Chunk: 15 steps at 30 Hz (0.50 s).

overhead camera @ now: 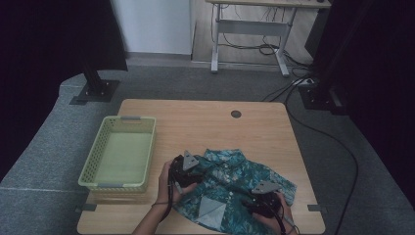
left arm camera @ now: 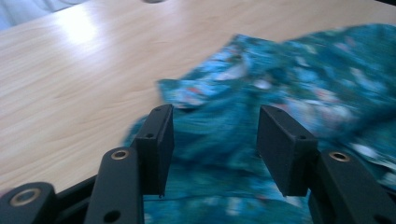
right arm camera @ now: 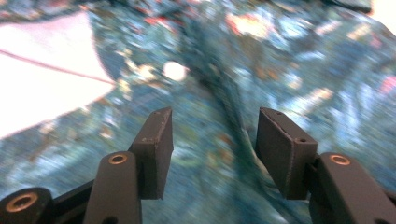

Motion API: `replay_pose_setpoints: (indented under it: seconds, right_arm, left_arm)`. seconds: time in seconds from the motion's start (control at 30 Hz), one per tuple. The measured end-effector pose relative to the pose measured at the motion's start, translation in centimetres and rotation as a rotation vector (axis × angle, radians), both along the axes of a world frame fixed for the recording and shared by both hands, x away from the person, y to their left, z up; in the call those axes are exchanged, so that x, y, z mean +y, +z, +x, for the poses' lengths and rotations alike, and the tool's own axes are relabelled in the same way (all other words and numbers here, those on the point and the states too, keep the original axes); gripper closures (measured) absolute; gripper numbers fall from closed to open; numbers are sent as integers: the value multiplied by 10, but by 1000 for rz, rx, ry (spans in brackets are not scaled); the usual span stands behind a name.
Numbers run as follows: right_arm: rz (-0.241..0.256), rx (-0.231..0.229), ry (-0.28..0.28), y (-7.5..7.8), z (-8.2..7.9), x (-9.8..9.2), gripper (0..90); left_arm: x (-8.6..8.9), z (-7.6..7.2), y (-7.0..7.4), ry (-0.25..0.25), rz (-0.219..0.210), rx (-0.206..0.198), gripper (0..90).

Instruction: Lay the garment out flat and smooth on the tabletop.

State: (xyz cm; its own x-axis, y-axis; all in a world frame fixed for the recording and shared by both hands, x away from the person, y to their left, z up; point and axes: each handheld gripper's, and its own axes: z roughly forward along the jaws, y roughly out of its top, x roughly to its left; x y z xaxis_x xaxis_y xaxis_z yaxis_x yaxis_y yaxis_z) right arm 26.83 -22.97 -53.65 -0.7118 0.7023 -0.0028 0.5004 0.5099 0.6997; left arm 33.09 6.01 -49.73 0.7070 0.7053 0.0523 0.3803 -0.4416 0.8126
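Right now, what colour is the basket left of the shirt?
Pale yellow-green basket; clearest in the high view.

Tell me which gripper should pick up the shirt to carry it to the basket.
Left, probably. The left gripper hovers open over the shirt edge nearest the green basket; the right gripper sits farther away.

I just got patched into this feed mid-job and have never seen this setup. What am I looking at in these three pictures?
A person works at a wooden table with a handheld two-jaw gripper in each hand. The high view looks down from above: left gripper, right gripper. The other two pictures come from cameras riding on each gripper, looking along its black jaws. A teal patterned shirt lies crumpled on the table, with an empty green basket to its left. Both grippers, left and right, hover over the shirt with jaws open; nothing is held yet.
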Motion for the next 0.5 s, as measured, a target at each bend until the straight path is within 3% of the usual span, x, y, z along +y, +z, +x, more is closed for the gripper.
replay_pose_setpoints:
  seconds: [0.07, 0.23, 0.3, 0.5]
  right_arm:
    - [1, -4, 16, 0, -3, 8, 456]
    - [-21, 0, 46, -4, -9, 21, 447]
    - [-39, 7, 55, -7, -9, 22, 447]
    - [-19, 31, 55, -8, -5, 16, 452]
  left_arm:
    - [-7, -1, -6, -28, 29, 23, 462]
    - [-16, 5, -28, -37, 80, 97, 464]
    - [-15, 7, -34, -29, 79, 116, 466]
    - [-13, 15, -42, -18, 82, 142, 477]
